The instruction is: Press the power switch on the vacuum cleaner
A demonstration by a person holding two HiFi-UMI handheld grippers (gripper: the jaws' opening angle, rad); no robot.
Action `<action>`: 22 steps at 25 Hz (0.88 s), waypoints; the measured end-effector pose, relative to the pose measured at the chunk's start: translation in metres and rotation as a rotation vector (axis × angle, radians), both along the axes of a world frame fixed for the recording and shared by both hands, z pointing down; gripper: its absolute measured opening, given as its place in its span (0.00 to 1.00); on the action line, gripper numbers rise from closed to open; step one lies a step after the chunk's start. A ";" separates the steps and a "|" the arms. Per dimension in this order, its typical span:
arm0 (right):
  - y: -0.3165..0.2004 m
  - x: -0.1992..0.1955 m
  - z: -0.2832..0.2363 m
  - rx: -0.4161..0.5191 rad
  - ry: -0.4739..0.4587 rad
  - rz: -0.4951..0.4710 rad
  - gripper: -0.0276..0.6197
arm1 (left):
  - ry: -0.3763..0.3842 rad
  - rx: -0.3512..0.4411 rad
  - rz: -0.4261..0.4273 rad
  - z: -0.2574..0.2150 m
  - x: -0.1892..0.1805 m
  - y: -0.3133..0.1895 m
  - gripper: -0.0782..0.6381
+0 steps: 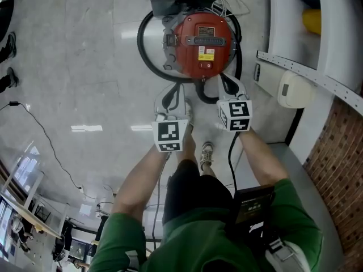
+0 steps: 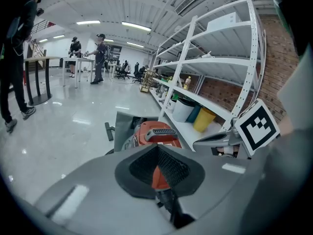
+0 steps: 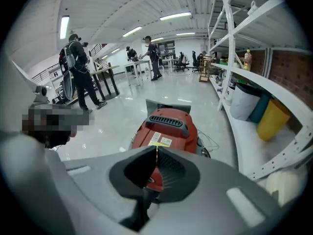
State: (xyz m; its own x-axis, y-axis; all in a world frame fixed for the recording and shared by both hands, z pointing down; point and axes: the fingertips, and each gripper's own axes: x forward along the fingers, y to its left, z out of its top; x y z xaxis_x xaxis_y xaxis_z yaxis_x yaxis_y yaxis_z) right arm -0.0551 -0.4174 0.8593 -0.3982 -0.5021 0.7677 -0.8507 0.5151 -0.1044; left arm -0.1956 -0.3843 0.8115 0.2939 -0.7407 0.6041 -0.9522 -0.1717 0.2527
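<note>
Red vacuum cleaner (image 1: 202, 43) before forward-stretched left hand-held gripper (image 1: 173, 90), right hand-held gripper (image 1: 226, 81).

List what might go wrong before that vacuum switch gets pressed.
The left gripper and right gripper, both shut, hang side by side over the vacuum cleaner; they might bump each other going down. The glossy floor may let the vacuum cleaner slide under a push. The black hose looped around it could snag a gripper.
</note>
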 end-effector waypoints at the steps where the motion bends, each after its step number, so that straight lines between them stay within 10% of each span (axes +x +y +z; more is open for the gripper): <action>1: 0.000 0.001 0.006 -0.007 0.004 -0.003 0.05 | 0.002 -0.005 -0.001 0.004 0.000 0.001 0.12; 22: -0.012 -0.008 0.073 -0.081 0.031 -0.026 0.12 | 0.013 -0.042 -0.023 0.044 -0.013 0.002 0.12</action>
State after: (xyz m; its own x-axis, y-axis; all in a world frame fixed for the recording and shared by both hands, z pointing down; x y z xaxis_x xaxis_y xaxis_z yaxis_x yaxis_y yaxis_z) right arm -0.0634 -0.4298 0.9318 -0.3861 -0.4279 0.8172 -0.8405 0.5283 -0.1205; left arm -0.2083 -0.3822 0.8558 0.2856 -0.7215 0.6308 -0.9522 -0.1392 0.2720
